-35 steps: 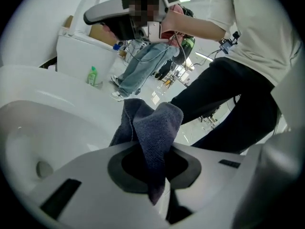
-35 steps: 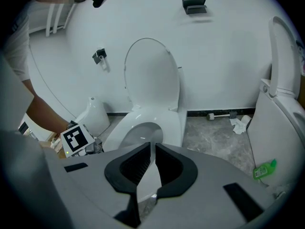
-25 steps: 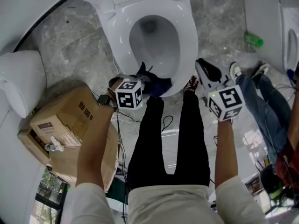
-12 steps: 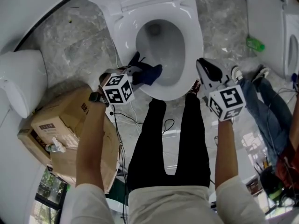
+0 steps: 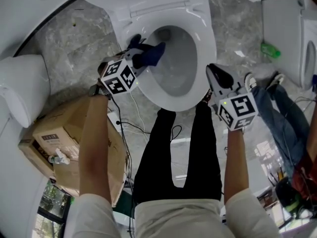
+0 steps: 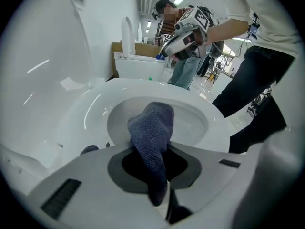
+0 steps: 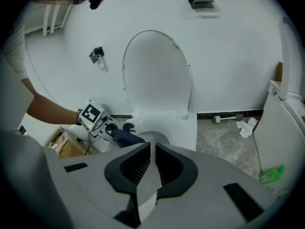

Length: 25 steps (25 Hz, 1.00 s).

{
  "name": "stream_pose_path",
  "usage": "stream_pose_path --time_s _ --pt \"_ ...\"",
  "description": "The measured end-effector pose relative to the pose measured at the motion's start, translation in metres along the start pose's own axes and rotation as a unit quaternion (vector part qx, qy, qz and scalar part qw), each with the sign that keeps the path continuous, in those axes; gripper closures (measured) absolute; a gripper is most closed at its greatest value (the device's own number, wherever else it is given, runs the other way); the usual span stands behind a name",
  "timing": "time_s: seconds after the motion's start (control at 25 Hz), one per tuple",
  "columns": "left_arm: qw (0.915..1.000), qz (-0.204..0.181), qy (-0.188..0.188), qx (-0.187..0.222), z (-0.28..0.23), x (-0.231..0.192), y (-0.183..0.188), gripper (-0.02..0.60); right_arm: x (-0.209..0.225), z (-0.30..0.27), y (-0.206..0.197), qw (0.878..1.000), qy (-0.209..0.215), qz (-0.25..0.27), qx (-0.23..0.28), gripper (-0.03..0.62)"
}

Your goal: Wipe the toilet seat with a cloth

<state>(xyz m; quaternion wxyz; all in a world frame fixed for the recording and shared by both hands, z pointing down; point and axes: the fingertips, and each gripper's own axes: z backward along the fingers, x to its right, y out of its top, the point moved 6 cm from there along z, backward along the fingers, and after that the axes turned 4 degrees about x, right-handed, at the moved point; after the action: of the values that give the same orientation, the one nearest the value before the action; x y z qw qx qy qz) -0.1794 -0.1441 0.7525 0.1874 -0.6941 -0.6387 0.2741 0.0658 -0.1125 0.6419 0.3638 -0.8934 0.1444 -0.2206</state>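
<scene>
Well, leftmost, a cardboard box [image 5: 74, 133] sits on the floor beside my left arm. My left claw [image 5: 140, 51] is clenched on the dark blue cloth [image 5: 150, 55], which bunches out ahead of the jaws over the left side of the white toilet seat [image 5: 205, 43], its free end reaching in above the bowl. The lid [image 7: 155, 75] stands raised at the far end. My right claw [image 5: 214, 75] hangs just off the seat's near right edge, jaws drawn together with nothing between them. Farther right, a green bottle [image 5: 269, 47] lies on the grey floor.
</scene>
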Motion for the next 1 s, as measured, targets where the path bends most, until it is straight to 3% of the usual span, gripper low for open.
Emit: stream_pose_path --time_s 0.24,0.56,0.84,1.0 --pt "0.9993 -0.017 0.033 -0.008 0.002 -0.039 0.009 0.535 0.0 -0.008 0.01 1.0 0.003 -0.004 0.005 0.542" --pt "0.9917 0.02 0.125 0.023 0.005 -0.081 0.023 0.535 0.006 -0.011 0.026 1.0 0.017 0.005 0.011 0.54" --pt "0.9833 0.062 0.159 0.063 0.014 -0.119 0.041 0.535 0.024 -0.007 0.036 1.0 0.023 0.014 0.014 0.54" --pt "0.9727 0.094 0.191 0.092 0.019 -0.135 0.064 0.534 0.034 -0.001 0.043 1.0 0.013 0.004 0.02 0.54"
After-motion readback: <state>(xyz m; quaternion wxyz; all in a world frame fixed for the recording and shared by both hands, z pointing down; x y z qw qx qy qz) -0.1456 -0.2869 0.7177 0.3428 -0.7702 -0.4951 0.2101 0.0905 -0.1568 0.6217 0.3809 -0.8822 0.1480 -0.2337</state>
